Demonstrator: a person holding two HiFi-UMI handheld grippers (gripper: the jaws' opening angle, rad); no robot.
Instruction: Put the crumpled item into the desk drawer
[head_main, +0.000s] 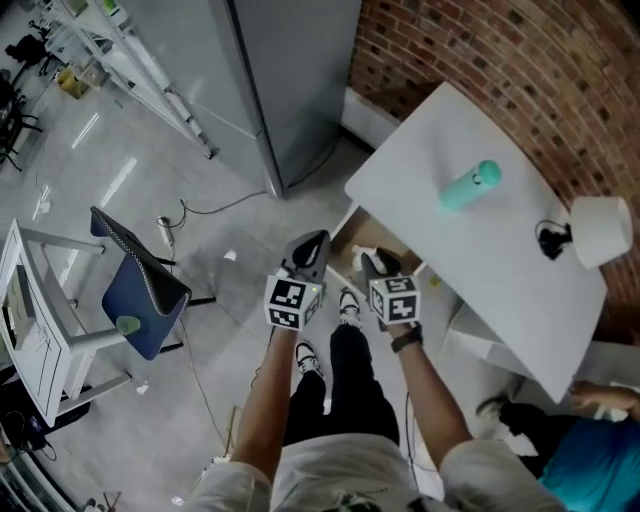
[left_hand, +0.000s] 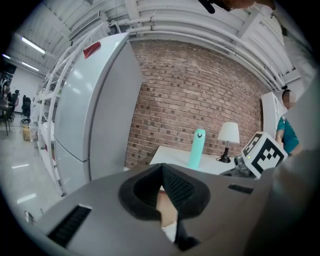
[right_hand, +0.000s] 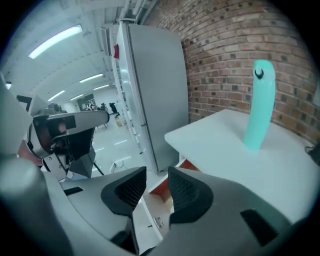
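Head view: the left forearm (head_main: 262, 400) and right forearm (head_main: 432, 392) reach forward side by side, each hand carrying a gripper topped by its marker cube (head_main: 293, 302). The left gripper (head_main: 310, 248) (left_hand: 161, 167) points nearly level, its jaw tips closed together with nothing gripped. The right gripper (head_main: 378, 262) (right_hand: 157, 176) tilts downward, with its jaws apart and empty.

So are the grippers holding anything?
No, nothing as far as I can see. The right gripper is open with nothing between its fingers. The left gripper is shut, with nothing pinched.
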